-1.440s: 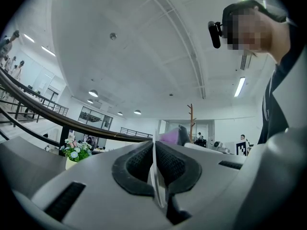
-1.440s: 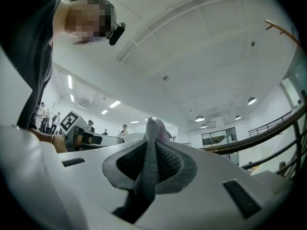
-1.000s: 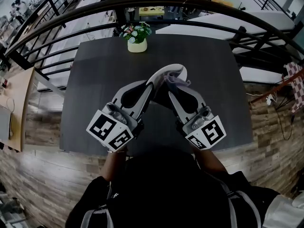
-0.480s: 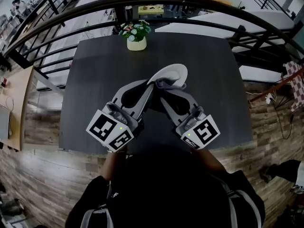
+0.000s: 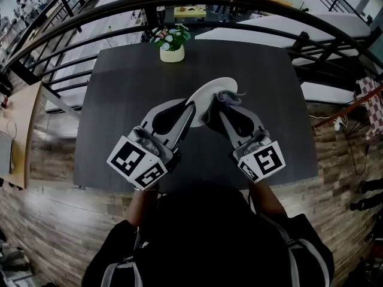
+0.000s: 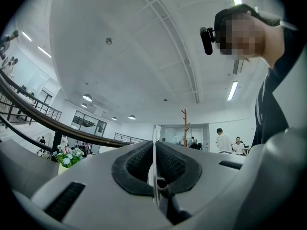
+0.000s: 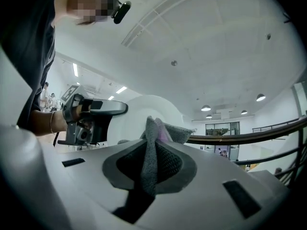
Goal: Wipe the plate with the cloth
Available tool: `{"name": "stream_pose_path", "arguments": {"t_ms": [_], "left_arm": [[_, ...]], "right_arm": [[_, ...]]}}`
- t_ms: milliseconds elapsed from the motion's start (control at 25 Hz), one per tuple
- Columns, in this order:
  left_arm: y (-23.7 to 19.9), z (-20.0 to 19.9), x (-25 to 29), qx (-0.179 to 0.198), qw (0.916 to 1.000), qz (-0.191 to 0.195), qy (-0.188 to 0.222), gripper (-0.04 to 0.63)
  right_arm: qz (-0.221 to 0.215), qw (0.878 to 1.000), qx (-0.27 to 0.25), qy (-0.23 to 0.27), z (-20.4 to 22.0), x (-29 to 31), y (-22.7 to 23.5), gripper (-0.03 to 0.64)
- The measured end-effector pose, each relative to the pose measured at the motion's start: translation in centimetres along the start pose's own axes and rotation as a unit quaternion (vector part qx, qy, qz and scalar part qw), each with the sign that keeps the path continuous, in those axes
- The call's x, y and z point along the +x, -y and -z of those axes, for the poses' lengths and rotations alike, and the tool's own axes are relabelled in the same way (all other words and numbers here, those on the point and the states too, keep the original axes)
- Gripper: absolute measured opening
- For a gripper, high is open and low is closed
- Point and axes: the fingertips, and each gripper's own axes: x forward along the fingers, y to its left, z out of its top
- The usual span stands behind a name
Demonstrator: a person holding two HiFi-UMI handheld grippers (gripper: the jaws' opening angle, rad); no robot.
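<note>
- Charcoal table (image 5: 119,100) fills the head view. A flower pot (image 5: 172,54) stands at its far edge, about twelve o'clock from the person and well apart from the work.
- At about eleven o'clock, the left gripper (image 5: 189,107) has its jaws almost together, pinching the thin rim of the white plate (image 5: 210,88). The plate is held tilted on edge above the table.
- At about one o'clock, the grey cloth (image 5: 227,97) looks pressed against the plate's face. It is clamped as a bunched fold in the right gripper (image 5: 219,110), whose jaws are tight on it.
- Risk: only a narrow strip of rim is gripped, so a hard sideways push from the cloth could lever the plate out of the pads and drop it.
- Risk: if the cloth drags on the plate, the small pinched fold could pull free.
</note>
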Motion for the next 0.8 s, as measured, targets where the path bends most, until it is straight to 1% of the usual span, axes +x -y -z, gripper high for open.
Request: {"name": "stream_pose_path", "arguments": {"t_ms": [240, 440, 560, 640, 720, 800], "left_arm": [[0.3, 0.5, -0.4, -0.002, 1.0, 0.005, -0.002, 0.02], [0.3, 0.4, -0.4, -0.005, 1.0, 0.001, -0.005, 0.02], [0.0, 0.8, -0.6, -0.01, 0.9999, -0.003, -0.006, 0.017], [-0.1, 1.0, -0.6, -0.01, 0.9999, -0.005, -0.007, 0.017], [-0.1, 1.2, -0.8, 0.001, 0.9999, -0.004, -0.012, 0.015], [0.1, 1.6, -0.9, 0.029, 0.9993, -0.002, -0.024, 0.015]], "right_arm": [[0.037, 0.999, -0.016, 0.007, -0.6, -0.8, 2.1, 0.041], [0.065, 0.998, -0.019, 0.009, -1.3, -1.6, 4.0, 0.041], [0.071, 0.997, -0.029, 0.003, -1.1, -1.9, 4.3, 0.041], [0.072, 0.997, -0.022, 0.005, -1.1, -2.2, 4.5, 0.041], [0.08, 0.997, -0.013, 0.01, -1.2, -2.6, 4.8, 0.041], [0.089, 0.996, -0.014, 0.01, -1.4, -2.9, 5.2, 0.041]]}}
